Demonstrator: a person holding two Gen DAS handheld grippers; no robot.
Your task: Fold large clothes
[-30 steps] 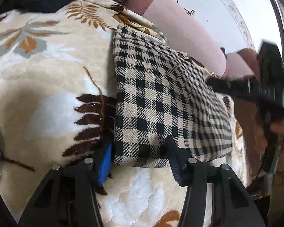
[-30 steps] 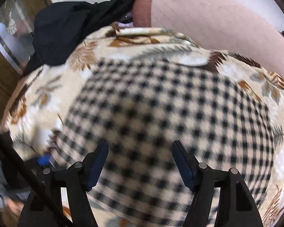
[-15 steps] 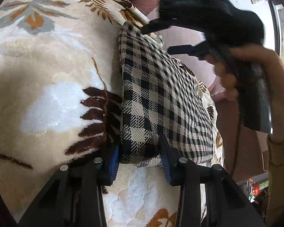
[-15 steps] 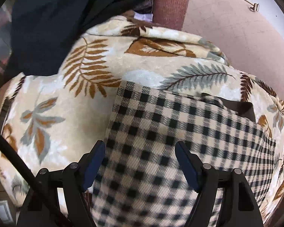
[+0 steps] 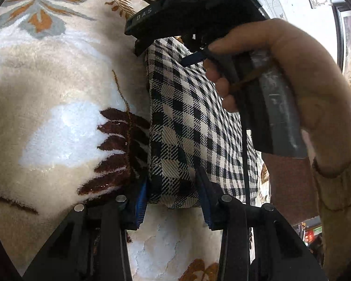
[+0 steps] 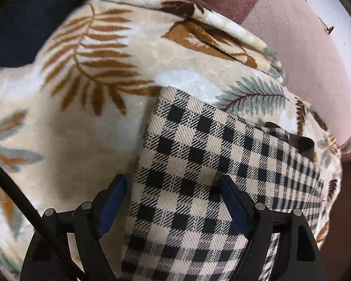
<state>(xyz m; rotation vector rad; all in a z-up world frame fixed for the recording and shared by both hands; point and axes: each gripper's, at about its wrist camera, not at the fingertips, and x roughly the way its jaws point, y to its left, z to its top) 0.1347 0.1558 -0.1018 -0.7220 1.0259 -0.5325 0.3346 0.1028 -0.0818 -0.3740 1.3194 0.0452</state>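
Note:
A folded black-and-cream checked garment point(image 5: 194, 126) lies on a cream leaf-patterned blanket point(image 5: 58, 107). My left gripper point(image 5: 173, 194) is shut on the garment's near corner, one finger under it and one on top. My right gripper point(image 6: 173, 201) is open over the garment point(image 6: 199, 187) near its far left corner: the right finger rests on the cloth, the left finger hangs over the blanket point(image 6: 82, 93) beside the edge. In the left wrist view the right gripper's black body point(image 5: 194, 16) and the hand holding it cover the garment's far end.
A dark garment point(image 6: 23, 23) lies at the blanket's far left. A pink-brown cushion surface point(image 6: 304, 53) runs along the back right, with a white wall behind. The blanket's right edge drops off beyond the checked garment.
My left gripper has closed on the garment's near corner. My right gripper has travelled from the middle of the garment to its far left corner, entering the left wrist view.

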